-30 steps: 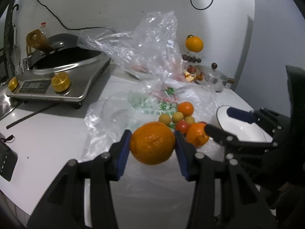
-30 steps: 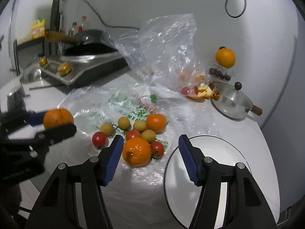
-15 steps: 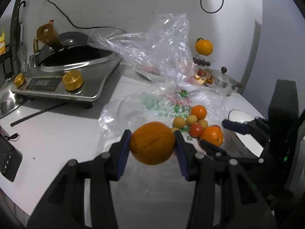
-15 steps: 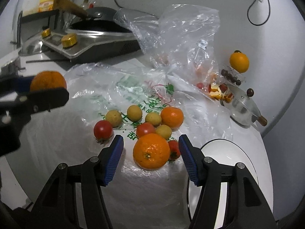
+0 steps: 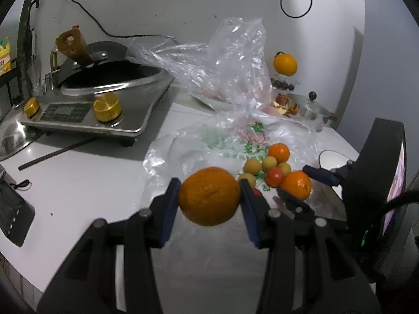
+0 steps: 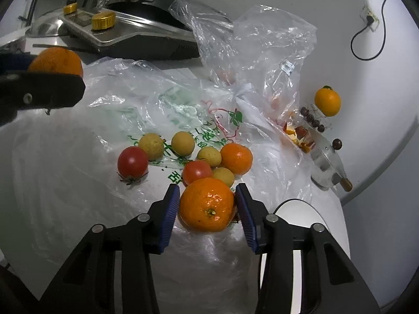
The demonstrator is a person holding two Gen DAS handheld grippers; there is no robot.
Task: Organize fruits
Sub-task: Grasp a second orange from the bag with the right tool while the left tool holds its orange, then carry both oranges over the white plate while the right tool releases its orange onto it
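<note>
My left gripper [image 5: 209,196] is shut on a large orange [image 5: 209,195] and holds it above the table; it also shows in the right wrist view [image 6: 56,61]. My right gripper [image 6: 208,204] is open, its jaws on either side of a second large orange [image 6: 207,204] that lies on a flat plastic bag [image 6: 131,99]. Behind that orange lie a smaller orange [image 6: 236,158], two red tomatoes [image 6: 132,161] and several small yellow fruits [image 6: 182,143]. The white plate [image 6: 311,217] is at the right, half hidden by my right gripper.
A steel cooker with gold knobs [image 5: 104,104] stands at the back left. A crumpled clear bag [image 5: 222,65] rises behind the fruit. A small steel pot [image 6: 327,162], fruit pieces and another orange [image 6: 327,102] sit by the wall at the right.
My right gripper has moved forward and down and narrowed its jaws around the second large orange. My left gripper has drawn back to the left, still holding its orange.
</note>
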